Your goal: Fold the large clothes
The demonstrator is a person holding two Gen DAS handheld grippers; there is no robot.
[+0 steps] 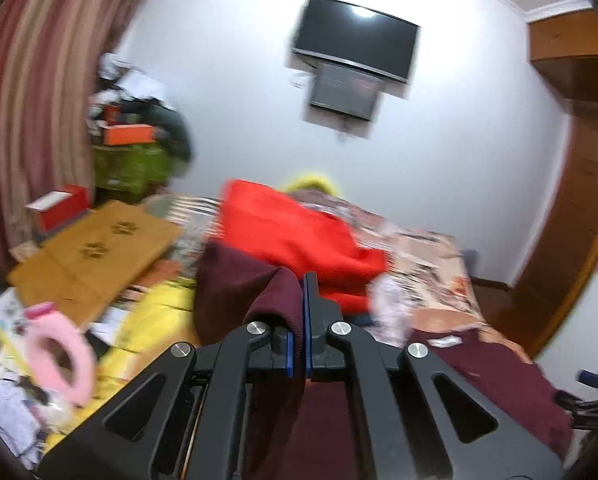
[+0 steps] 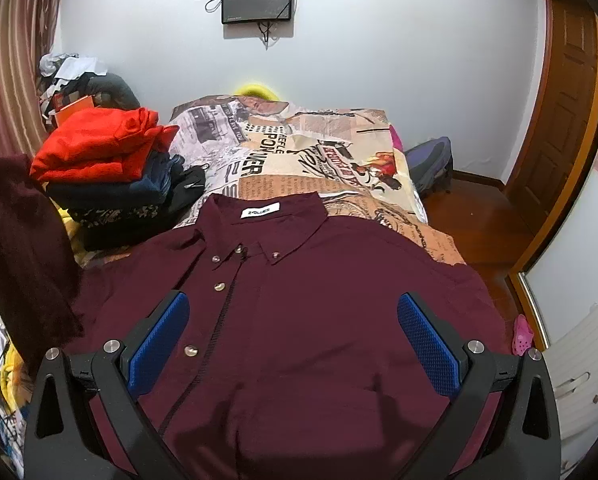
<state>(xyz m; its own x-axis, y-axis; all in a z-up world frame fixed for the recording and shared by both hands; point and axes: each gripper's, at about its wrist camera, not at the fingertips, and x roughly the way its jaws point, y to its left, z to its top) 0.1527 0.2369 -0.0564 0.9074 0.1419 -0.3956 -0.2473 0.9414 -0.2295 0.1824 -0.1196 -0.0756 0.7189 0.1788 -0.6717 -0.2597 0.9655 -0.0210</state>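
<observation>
A large maroon button-up shirt [image 2: 307, 312] lies front up on the bed, collar toward the far wall, white label showing. My right gripper [image 2: 293, 320] hovers open above its chest, blue pads wide apart with nothing between them. My left gripper [image 1: 302, 296] is shut on a fold of the maroon shirt [image 1: 255, 276], and the cloth drapes over its left finger, lifted above the bed. In the right wrist view that raised sleeve [image 2: 15, 232] hangs at the left edge. The left wrist view is blurred.
A stack of folded clothes topped by a red garment [image 2: 99, 148] sits left of the shirt on the printed bedspread [image 2: 331, 160]. A cardboard sheet [image 1: 95, 256], pink fluffy item [image 1: 59, 356] and clutter lie left. A wooden door [image 2: 567, 120] and a backpack [image 2: 431, 168] are right.
</observation>
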